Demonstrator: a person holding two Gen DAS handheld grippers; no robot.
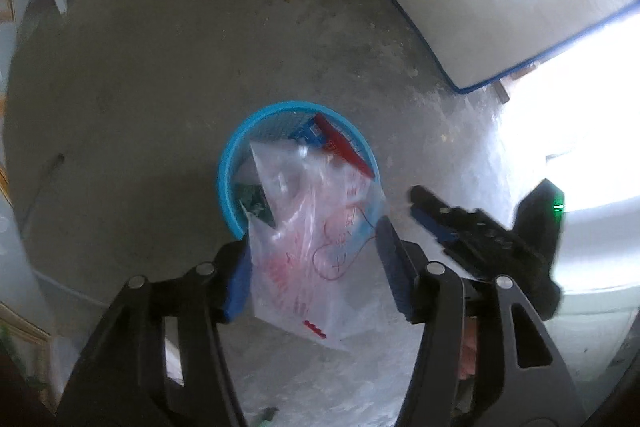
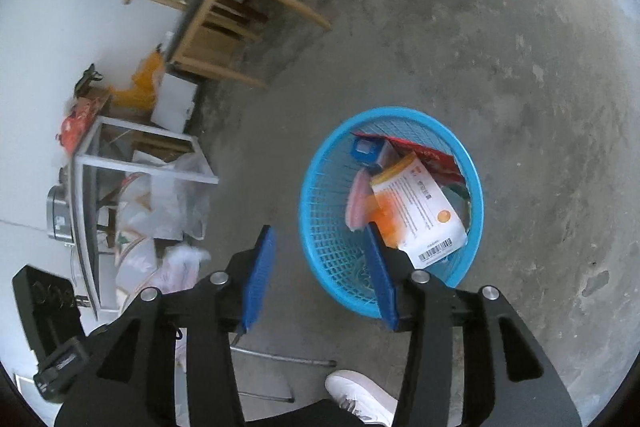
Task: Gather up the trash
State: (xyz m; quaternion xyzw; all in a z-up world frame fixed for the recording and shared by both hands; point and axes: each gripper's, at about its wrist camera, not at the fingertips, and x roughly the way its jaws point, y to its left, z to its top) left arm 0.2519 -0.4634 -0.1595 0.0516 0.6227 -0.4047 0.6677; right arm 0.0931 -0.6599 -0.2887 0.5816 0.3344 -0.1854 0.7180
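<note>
the blue basket (image 2: pixel 390 211) stands on the concrete floor (image 2: pixel 500 47) and already holds trash: a red packet (image 2: pixel 436 157), a small blue box (image 2: pixel 366 151) and an orange-and-white packet (image 2: pixel 420 211) that lies on top, just past the right gripper (image 2: pixel 320 275). that gripper's fingers (image 2: pixel 260 275) stand apart with nothing between them, so it grasps nothing. in the left view a clear plastic bag (image 1: pixel 316 247) with red print hangs between the left gripper's (image 1: pixel 316 267) fingers (image 1: pixel 238 279), its top over the basket's near rim and its lower end short of the basket, above bare floor. the fingers look spread; one side of the bag lies against the left finger, but a gap shows on the other side, so the bag seems released rather than clamped, likely dropping. whether it will land inside i cannot tell. so a good part of the job looks done. what is left: getting this bag fully in, and then, perhaps, the loose bags (image 2: pixel 160 203) heaped by the white frame (image 2: pixel 148 167) near the wall, if they count as trash.
</note>
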